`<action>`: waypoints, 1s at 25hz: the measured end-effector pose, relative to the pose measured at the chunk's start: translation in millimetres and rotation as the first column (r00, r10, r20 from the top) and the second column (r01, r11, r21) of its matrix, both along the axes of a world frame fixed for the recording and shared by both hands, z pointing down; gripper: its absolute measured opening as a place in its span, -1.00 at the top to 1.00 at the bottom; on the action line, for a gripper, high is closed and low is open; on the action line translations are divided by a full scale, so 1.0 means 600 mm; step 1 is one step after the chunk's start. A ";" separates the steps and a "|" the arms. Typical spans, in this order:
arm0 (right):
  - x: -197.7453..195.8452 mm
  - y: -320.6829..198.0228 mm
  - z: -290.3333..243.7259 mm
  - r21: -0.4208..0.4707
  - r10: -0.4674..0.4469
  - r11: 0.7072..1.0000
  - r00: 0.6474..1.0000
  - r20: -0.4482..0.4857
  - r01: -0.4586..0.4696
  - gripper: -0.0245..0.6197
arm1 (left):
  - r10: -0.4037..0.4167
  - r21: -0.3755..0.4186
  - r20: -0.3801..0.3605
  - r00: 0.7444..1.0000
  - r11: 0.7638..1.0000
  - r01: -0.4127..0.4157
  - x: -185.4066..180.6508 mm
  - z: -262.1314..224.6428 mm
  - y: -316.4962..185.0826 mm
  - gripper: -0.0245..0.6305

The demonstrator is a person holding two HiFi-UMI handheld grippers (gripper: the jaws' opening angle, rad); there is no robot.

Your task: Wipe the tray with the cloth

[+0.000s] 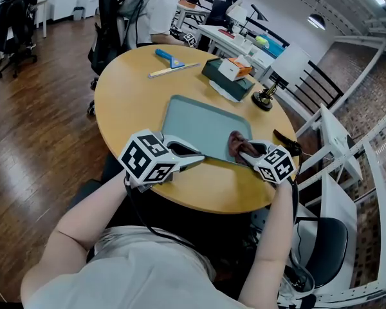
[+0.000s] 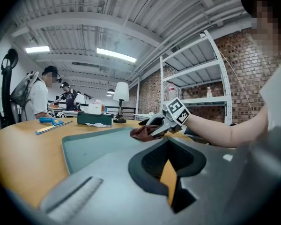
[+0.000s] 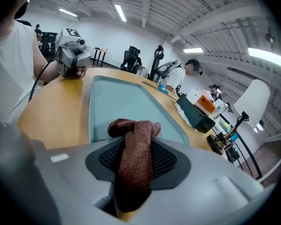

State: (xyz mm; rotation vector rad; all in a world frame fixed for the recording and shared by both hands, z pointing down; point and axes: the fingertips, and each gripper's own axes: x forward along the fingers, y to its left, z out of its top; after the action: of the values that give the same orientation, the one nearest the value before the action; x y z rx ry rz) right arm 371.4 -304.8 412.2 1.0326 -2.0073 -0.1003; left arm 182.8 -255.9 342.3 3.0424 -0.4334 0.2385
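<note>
The only print you can make out is the black-and-white square markers on the 2 cubes, one on your left hand-held gripper (image 1: 196,156) and one on your right hand-held gripper (image 1: 248,150). The small orange-and-white box (image 1: 235,67) sits on top of the dark green box (image 1: 228,81) at the far side of the surface (image 1: 132,95). Its lettering is too small to read.

Your right hand-held gripper is clenched on the brown cloth (image 1: 237,143). In the right gripper view the cloth fills the gap between the 2 jaws, and a bunched fold sticks out past their tips. That fold lies on the grey-green tray (image 1: 199,124), close to its near right corner.

Your left hand-held gripper is empty. Its jaws are drawn together, and only a thin sliver of the wooden surface shows through between them. In the head view its tip sits at the tray's near left edge. You cannot tell from any view whether it presses down on the rim.

The tray lies flat near the middle of the round surface, between your 2 hands. Its long side runs away from you towards the boxes. Beyond it lie a blue-handled tool (image 1: 169,58) and, to the right, a small black lamp base (image 1: 266,99).
</note>
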 end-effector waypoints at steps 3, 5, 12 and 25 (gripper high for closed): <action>0.009 -0.025 0.000 -0.001 0.030 1.000 0.999 -0.012 -0.030 0.48 | 0.001 0.002 -0.002 1.000 1.000 -0.001 0.000 -0.001 -0.002 -0.06; 0.014 -0.041 0.003 -0.006 0.048 0.999 0.999 -0.021 -0.048 0.48 | 0.001 0.000 -0.003 1.000 1.000 -0.001 0.001 0.001 -0.002 -0.05; 0.025 -0.097 0.004 -0.028 0.088 0.996 0.995 -0.046 -0.089 0.48 | -0.001 0.008 -0.010 1.000 1.000 0.001 0.000 -0.003 -0.003 -0.05; 0.068 -0.209 0.011 -0.031 0.183 0.982 0.981 -0.056 -0.185 0.48 | -0.013 0.013 -0.012 1.000 1.000 0.013 0.004 -0.003 -0.007 -0.06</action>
State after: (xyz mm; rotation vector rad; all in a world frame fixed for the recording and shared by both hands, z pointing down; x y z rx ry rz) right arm 412.0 -430.0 419.0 1.1750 -1.8497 0.0075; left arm 185.4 -260.0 340.6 3.0510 -0.4559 0.2180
